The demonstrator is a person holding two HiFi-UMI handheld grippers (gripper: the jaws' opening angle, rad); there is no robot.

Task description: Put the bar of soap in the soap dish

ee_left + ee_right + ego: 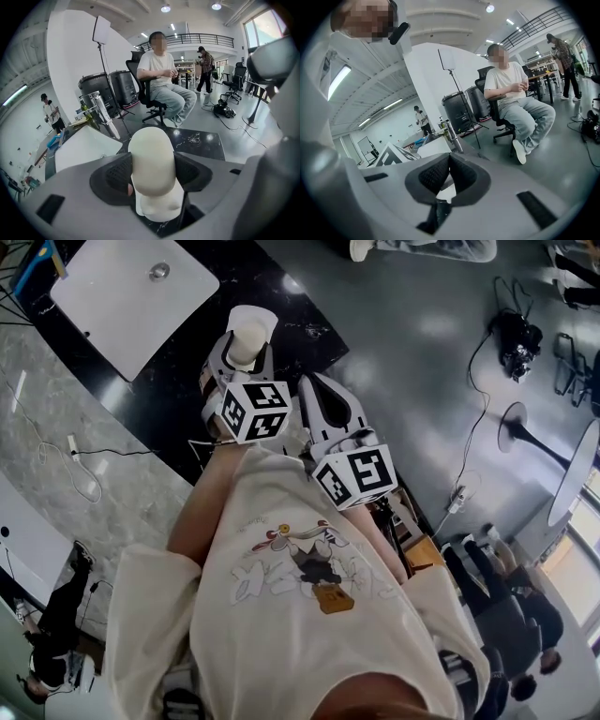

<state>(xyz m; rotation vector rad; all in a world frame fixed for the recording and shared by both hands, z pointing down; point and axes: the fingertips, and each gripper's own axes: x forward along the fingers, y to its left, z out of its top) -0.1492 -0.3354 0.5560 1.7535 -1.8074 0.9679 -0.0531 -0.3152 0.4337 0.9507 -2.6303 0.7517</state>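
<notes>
Left gripper view shows the left gripper (153, 177) clenched on the cream bar of soap (152, 152), held upright above the black counter (201, 140). The right gripper (449, 174) sits at 4 o'clock of the left one, jaws pressed together on nothing. A white sink (131, 296) lies at 10 o'clock of the soap.

Bar of soap (153, 159) lies in left tool (152, 180).
</notes>
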